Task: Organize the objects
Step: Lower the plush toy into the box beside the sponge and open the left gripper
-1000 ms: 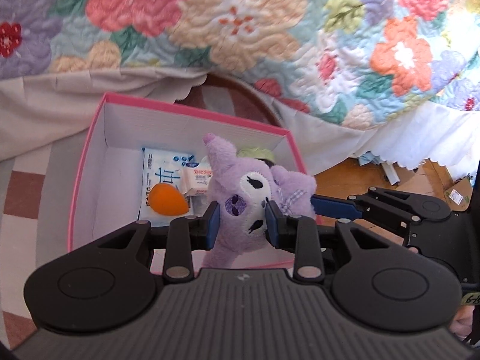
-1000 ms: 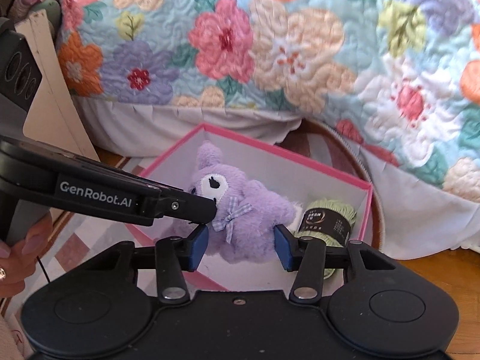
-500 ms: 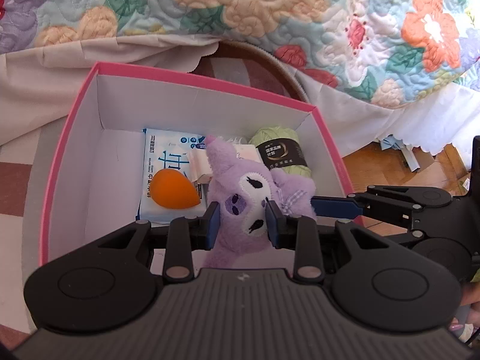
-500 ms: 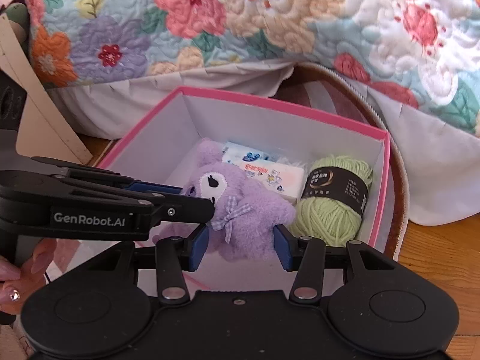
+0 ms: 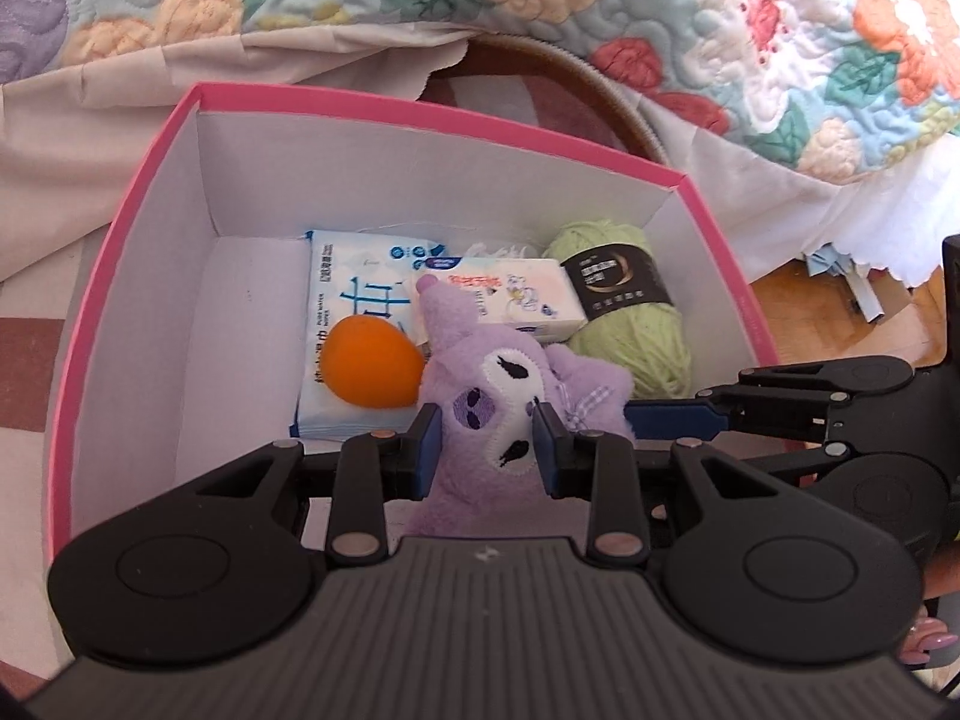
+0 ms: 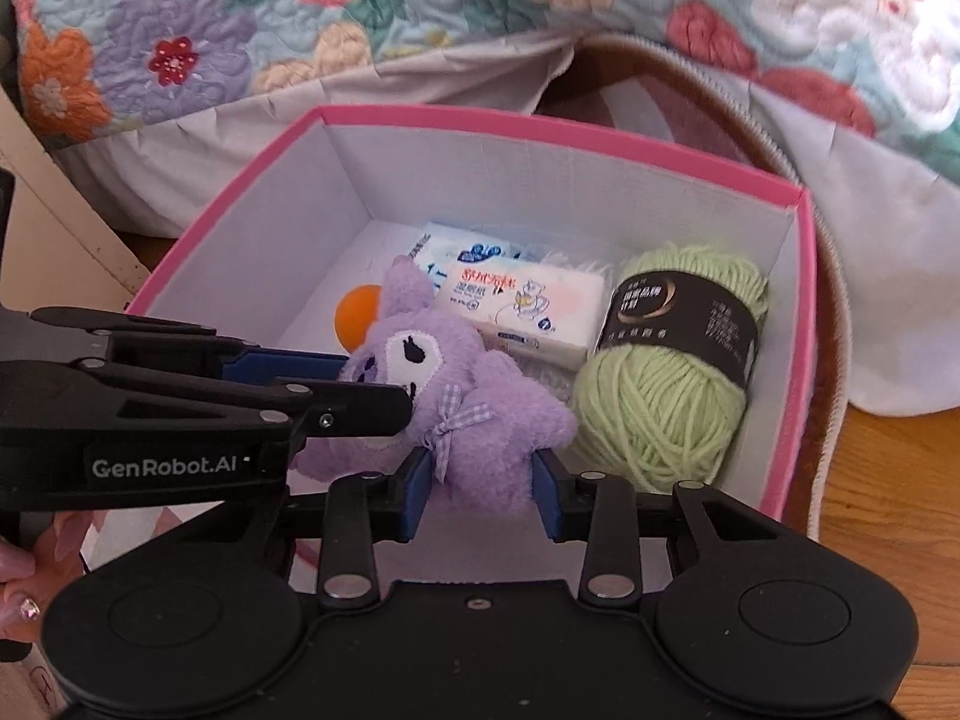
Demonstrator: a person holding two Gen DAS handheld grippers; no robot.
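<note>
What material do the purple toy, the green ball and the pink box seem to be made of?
Purple toy: soft plush fabric, fuzzy pile, stitched face and a checked cloth bow. Green ball: wound yarn, separate strands visible, matte, with a black paper-like band. Pink box: probably cardboard, thin stiff walls with folded corners, matte white inside.

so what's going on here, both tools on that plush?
Yes. The left tool pinches the purple plush toy by its head, and the right tool grips its body, holding it over the pink box. Inside lie a green yarn ball, two tissue packs and an orange sponge.
</note>
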